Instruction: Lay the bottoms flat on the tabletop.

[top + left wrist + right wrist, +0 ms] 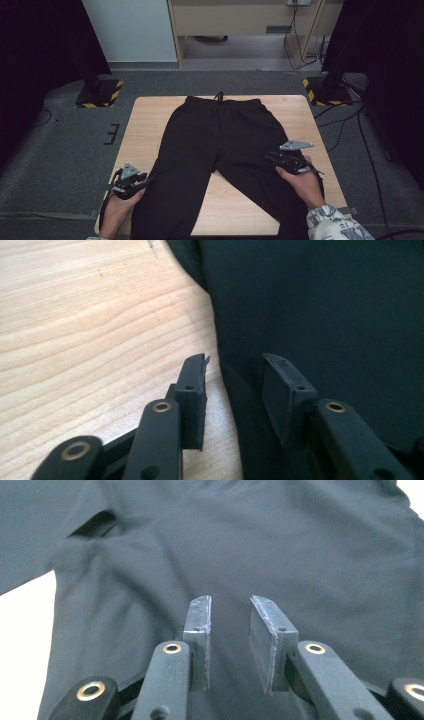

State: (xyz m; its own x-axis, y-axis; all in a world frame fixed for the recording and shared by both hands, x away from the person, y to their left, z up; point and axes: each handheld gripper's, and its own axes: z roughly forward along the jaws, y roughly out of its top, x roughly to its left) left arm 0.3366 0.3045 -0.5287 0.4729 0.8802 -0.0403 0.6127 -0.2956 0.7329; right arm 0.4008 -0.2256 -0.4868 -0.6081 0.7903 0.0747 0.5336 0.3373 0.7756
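**Both grippers at the trouser legs**

Your black trousers [220, 150] lie flat on the wooden table [145, 125], waistband at the far edge, the two legs running toward you and spreading apart, with bare wood showing between them near the near edge.

Your left gripper [145, 182] sits at the outer edge of the left leg, near the table's near-left corner. In the left gripper view its jaws stand partly apart astride the fabric edge [235, 390], one over the wood, the other over the cloth; nothing is pinched.

Your right gripper [272, 159] rests over the right leg, pointing toward the middle. Its jaws stand a narrow gap apart above the dark cloth [300, 555], gripping nothing.
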